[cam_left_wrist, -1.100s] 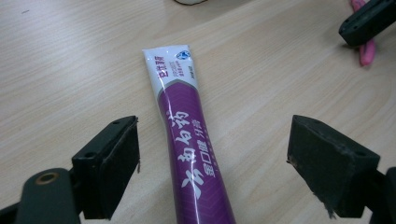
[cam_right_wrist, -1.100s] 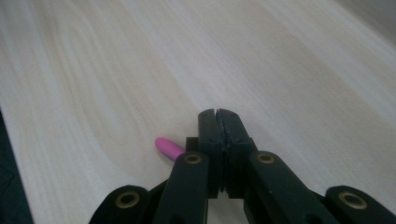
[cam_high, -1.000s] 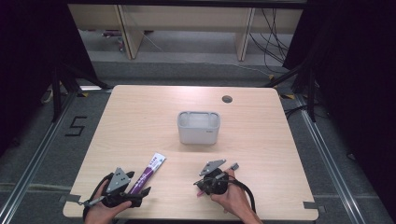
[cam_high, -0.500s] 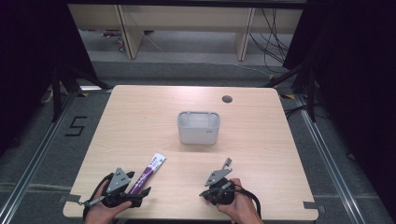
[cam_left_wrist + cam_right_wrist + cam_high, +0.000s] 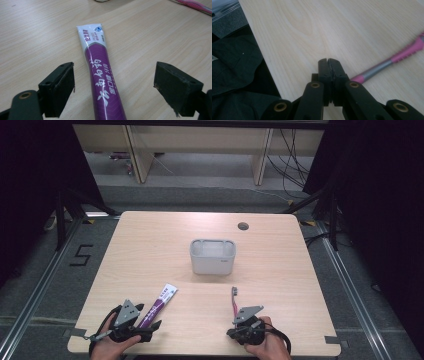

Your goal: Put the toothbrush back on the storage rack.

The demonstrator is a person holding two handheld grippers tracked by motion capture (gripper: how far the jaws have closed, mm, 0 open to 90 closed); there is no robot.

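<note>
Right claw (image 5: 239, 322), jaws closed on nothing, has slid rightward along the counter (image 5: 280, 270) edge, uncovering the pink toothbrush (image 5: 234, 301), while the left claw (image 5: 145, 327) waits open astride the toothpaste tube (image 5: 159, 302).

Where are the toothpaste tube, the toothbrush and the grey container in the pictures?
toothpaste tube (image 5: 101, 75), left gripper view, purple middle of the tube.
toothbrush (image 5: 234, 301), high view, pink handle.
grey container (image 5: 212, 264), high view, front wall.
</note>
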